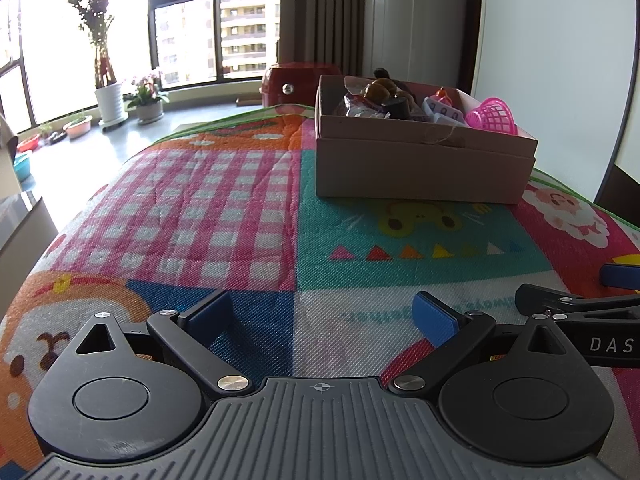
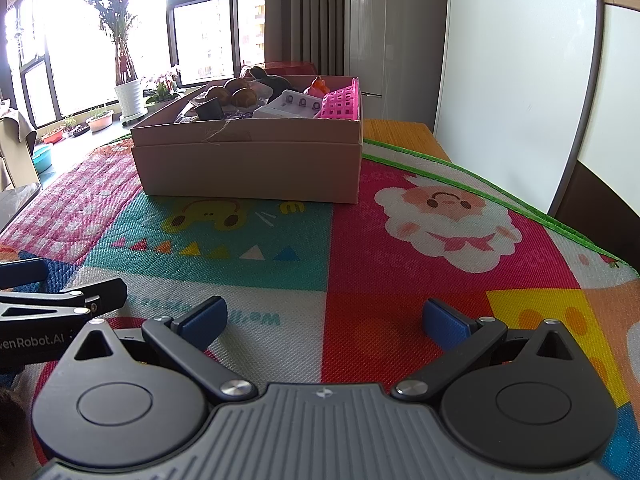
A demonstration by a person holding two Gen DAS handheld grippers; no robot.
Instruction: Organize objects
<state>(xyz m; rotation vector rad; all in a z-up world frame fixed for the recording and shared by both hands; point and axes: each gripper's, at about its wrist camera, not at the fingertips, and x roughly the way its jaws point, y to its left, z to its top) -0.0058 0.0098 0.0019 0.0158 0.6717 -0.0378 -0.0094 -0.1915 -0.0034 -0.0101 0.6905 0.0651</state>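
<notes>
While both tools, left (image 1: 322, 316) and right (image 2: 326, 318), gape empty over the woven mat (image 1: 248, 208), only the right view shows bare wooden worktop (image 2: 396, 132) beside the rectangular cardboard box (image 2: 248, 160).

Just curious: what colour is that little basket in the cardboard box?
Bright pink basket; the right wrist view shows it best.

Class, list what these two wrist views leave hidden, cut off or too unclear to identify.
1. Lower contents of the cardboard box: both views, hidden behind its near wall.
2. Dark items beside the brown round toys: both views, too small and jumbled to identify.
3. Right gripper: left wrist view, cut off by the right edge.
4. Left gripper: right wrist view, cut off by the left edge.
5. Red object behind the box: partly blocked.
</notes>
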